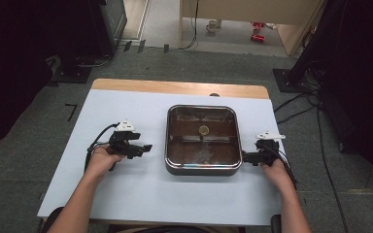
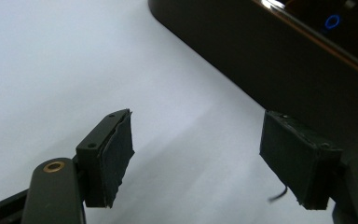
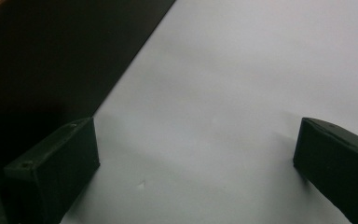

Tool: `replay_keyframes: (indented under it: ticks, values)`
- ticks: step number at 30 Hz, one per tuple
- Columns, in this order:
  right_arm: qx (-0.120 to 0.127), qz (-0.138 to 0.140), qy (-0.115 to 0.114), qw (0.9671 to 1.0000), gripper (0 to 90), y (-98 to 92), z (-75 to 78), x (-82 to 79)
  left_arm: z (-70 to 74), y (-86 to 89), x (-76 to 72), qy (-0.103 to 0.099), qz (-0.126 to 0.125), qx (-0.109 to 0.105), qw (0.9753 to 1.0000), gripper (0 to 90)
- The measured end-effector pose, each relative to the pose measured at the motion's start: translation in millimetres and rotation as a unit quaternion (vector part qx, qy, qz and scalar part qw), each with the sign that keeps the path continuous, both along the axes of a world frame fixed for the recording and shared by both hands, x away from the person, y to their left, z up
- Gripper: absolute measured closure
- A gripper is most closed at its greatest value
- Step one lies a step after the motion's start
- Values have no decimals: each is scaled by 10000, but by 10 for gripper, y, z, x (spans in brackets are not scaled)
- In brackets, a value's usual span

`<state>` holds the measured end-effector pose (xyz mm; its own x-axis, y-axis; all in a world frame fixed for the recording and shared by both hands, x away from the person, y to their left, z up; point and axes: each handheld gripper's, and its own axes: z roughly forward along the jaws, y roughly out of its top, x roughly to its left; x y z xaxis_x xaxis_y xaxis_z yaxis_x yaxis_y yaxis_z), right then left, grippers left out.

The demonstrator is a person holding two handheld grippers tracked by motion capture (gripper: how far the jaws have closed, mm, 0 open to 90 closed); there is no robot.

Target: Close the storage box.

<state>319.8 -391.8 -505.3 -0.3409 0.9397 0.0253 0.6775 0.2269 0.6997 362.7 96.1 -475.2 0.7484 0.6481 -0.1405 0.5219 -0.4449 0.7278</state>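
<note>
The left gripper [image 1: 145,147] lies low on the white table sheet [image 1: 126,194], held in the person's left hand [image 1: 102,158], jaws pointing toward the square shiny metal pan with rounded corners [image 1: 203,167]. In the left gripper view its jaws stand wide apart w/ nothing between them, and the dark pan wall [image 2: 242,60] is just ahead, near the right pad [image 2: 298,158] but not touching. I think it waits there because the pan is too wide for one tool, so each side needs its own grip.

The pan sits in the middle of the sheet, between both tools, upright. Inside on its bottom is a small round yellowish thing [image 1: 204,129], too small to tell what.

The right gripper [image 1: 245,156], in the right hand [image 1: 274,170], is just beside the pan's right wall, approx. at the front corner. In the right gripper view the jaws are also wide and empty, the dark wall [image 3: 51,56] above the left pad [image 3: 56,163]. Probably both are set for lifting or moving the pan together.
</note>
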Motion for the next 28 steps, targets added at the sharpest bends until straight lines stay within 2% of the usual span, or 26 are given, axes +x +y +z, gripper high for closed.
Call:
replay_keyframes:
  ticks: [3, 6, 9, 12, 14, 15, 16, 17, 18, 20, 28]
  values:
    - [3, 0, 1, 10000, 0, 0, 0, 0, -34, -70, 6, 115, 138, 73, 9998, 257]
    - [1, -2, 3, 10000, 0, 0, 0, 0, -99, -140, -13, 268, -31, 294, 9992, 257]
    - [2, -3, 3, 10000, 0, 0, 0, 0, -119, -164, -35, 195, -110, 388, 9990, 225]
    - [1, -3, 4, 10000, 0, 1, 0, 0, -131, -167, -36, 232, -87, 284, 9993, 207]
    - [-1, -4, 5, 10000, 0, 1, 0, 0, -169, -182, -75, 106, -109, 230, 9996, 146]
    - [-1, -3, 5, 10000, 0, 1, 1, 0, -188, -191, -103, -19, -87, 248, 9997, 128]
    - [-1, -3, 4, 10000, 0, 1, 0, 0, -219, -205, -149, -251, -81, 323, 9991, 128]
    - [-2, -1, 3, 10000, 0, 1, 0, 0, -219, -205, -149, -251, -81, 323, 9991, 128]
    - [-2, -2, 3, 10000, 0, 1, 0, 0, -234, -256, -191, -435, -38, 526, 9977, 129]
    - [-2, -1, 2, 10000, 0, 1, 0, 0, -234, -287, -197, -390, 121, 500, 9979, 116]
    - [-2, -1, 2, 10000, 0, 1, 0, 0, -240, -296, -206, -421, 130, 540, 9976, 105]
